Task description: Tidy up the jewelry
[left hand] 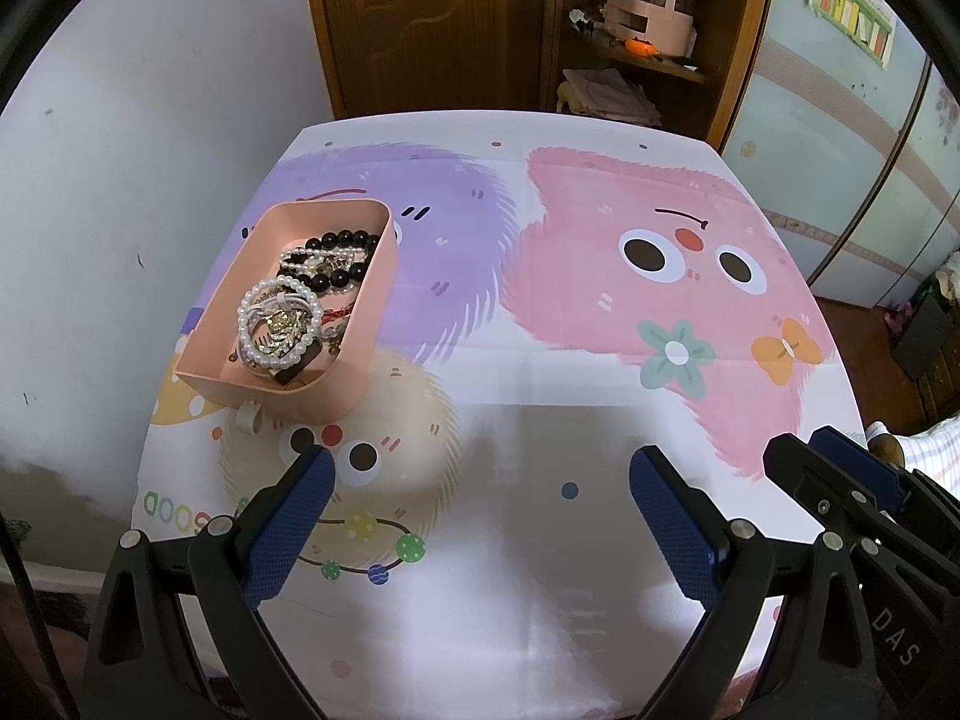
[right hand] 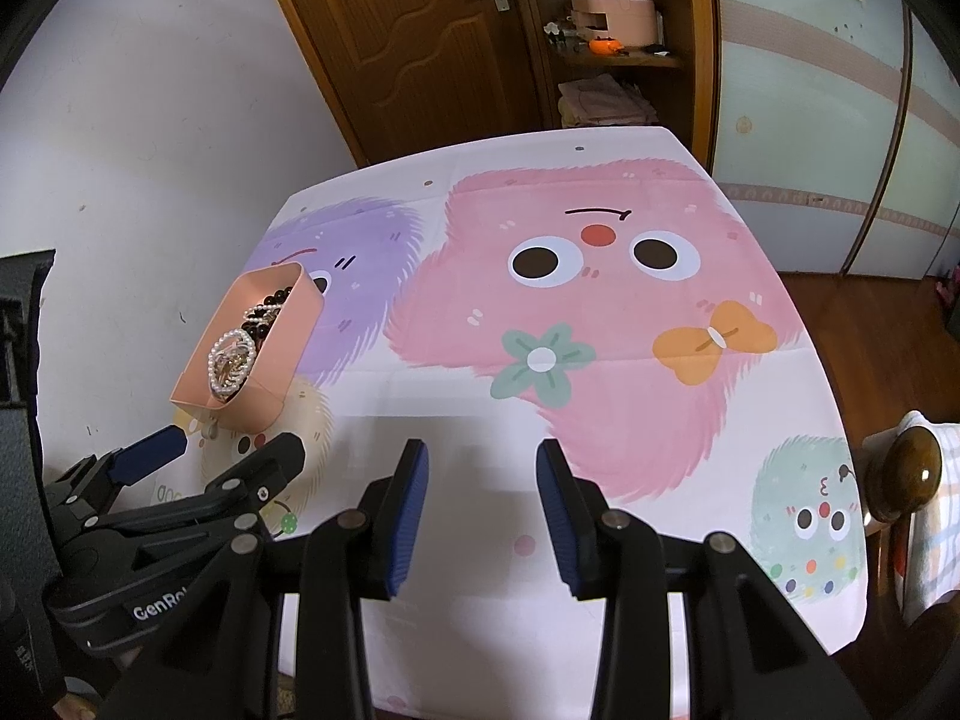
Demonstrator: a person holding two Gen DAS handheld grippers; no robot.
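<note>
1. The jewelry sits heaped in a pink tray (left hand: 288, 306) on the left part of the surface (left hand: 540, 540), over the purple and cream creatures printed on the cloth. A pearl bracelet (left hand: 279, 324) lies on top toward the near end, and a black bead bracelet (left hand: 345, 261) curls at the far end, with gold-toned pieces tangled between them.
2. The tray's long axis runs from the near-left corner away toward the far right, so one short end faces the grippers. A small tab or ring (left hand: 249, 417) pokes out at that near end; its purpose I cannot tell.
3. The left gripper (left hand: 480, 480) hovers above the surface with its blue pads spread wide and nothing between them, just near of the tray's short end. Judging by that stance, it is placed for easy reach into the tray.
4. The right gripper (right hand: 483, 468) also holds nothing, its pads parted more narrowly, hanging over the bare middle of the cloth, well apart from the tray.
5. No loose jewelry shows on the cloth. With everything gathered in the tray, the scene fits either a mixed heap waiting to be sorted out or pieces collected and put away.
</note>
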